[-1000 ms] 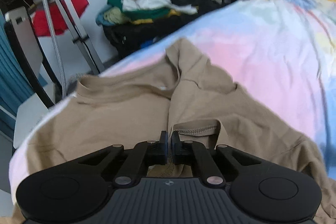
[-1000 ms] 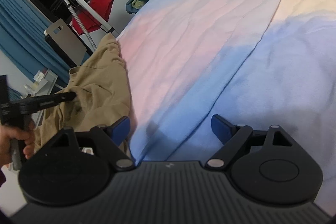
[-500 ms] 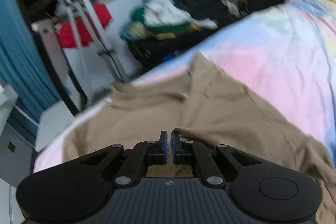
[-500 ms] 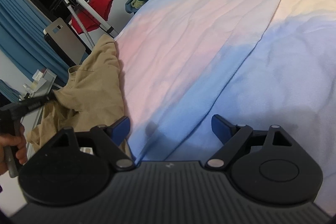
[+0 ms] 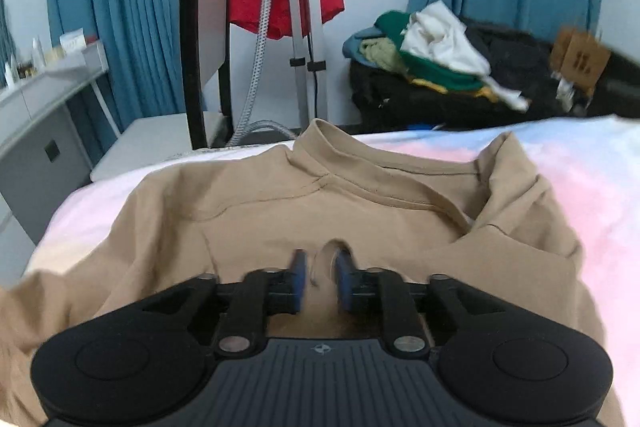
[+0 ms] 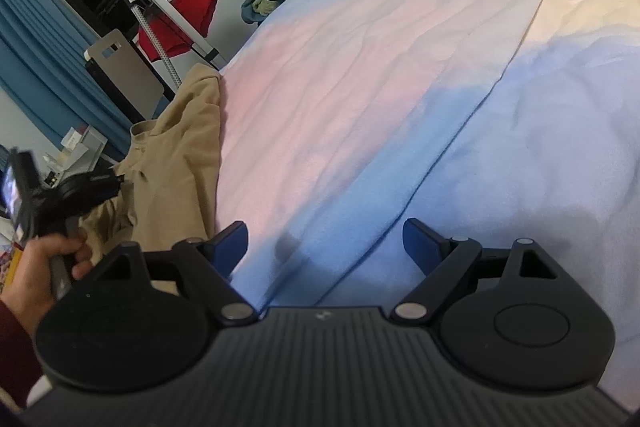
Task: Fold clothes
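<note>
A tan T-shirt [image 5: 280, 211] lies spread at the end of the bed, collar away from me, one sleeve folded up on the right. My left gripper [image 5: 321, 277] hangs low over its middle. The jaws stand a little apart, blurred, with a small ridge of tan cloth rising between the blue pads. In the right wrist view the shirt [image 6: 180, 155] lies at the left, with a hand [image 6: 36, 267] holding the left gripper [image 6: 92, 187] over it. My right gripper [image 6: 324, 243] is wide open above the pastel bed sheet [image 6: 400, 87], holding nothing.
Past the foot of the bed stand a garment steamer pole [image 5: 304, 7], a red garment [image 5: 288, 3] and a grey desk [image 5: 40, 99] at the left. A pile of clothes [image 5: 432, 55] lies on a dark sofa at the right. Blue curtains hang behind.
My left gripper pulled the cloth toward the bed's foot and swung to face the collar; its jaws went from tightly shut to slightly parted. The right gripper stayed still and open.
</note>
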Demonstrator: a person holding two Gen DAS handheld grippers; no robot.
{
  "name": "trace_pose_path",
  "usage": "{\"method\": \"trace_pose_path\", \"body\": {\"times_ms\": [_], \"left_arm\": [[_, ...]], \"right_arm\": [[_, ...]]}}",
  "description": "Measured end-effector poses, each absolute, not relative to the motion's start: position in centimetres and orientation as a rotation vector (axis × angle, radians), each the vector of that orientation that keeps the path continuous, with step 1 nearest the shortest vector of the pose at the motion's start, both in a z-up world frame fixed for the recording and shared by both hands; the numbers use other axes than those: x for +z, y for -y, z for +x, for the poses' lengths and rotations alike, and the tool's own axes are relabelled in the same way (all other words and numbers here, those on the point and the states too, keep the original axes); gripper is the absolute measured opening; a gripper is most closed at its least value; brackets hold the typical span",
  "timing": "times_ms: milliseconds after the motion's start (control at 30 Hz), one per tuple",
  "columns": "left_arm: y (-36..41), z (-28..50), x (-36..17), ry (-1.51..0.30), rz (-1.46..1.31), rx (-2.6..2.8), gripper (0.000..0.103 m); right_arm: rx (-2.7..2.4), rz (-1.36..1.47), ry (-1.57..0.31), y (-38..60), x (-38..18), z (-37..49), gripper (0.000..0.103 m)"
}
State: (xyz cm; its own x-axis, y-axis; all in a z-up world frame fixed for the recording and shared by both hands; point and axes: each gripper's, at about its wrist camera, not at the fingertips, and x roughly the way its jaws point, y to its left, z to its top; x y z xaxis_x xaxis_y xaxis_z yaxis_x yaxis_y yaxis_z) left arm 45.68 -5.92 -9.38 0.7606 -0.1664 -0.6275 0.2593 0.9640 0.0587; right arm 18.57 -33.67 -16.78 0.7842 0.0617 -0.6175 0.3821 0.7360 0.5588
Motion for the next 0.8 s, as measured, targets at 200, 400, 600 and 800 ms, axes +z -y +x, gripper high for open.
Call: {"method": "trace_pose_path", "body": {"times_ms": [200,400,600,800], "left_arm": [[1.5,43.6,-6.8,-0.637,0.139,-0.39,0.05],[1.9,40.9,-7.7,-0.721,0.249,-0.622,0.047],[3.3,40.3,-9.4,-0.758,0.342,-0.675,0.039],[4.6,40.0,-10.9,-0.779,0.421,-0.706,0.048]], "right_arm": [[-0.184,0.746,-0.659,33.8,-16.6,18.4,0.086],[-0.187,0.732,-0.664,33.6,-16.7,18.4,0.086],[-0.193,0.71,-0.669,33.3,-16.7,18.6,0.087],[-0.193,0.69,-0.674,33.0,-16.8,19.0,0.087]]}}
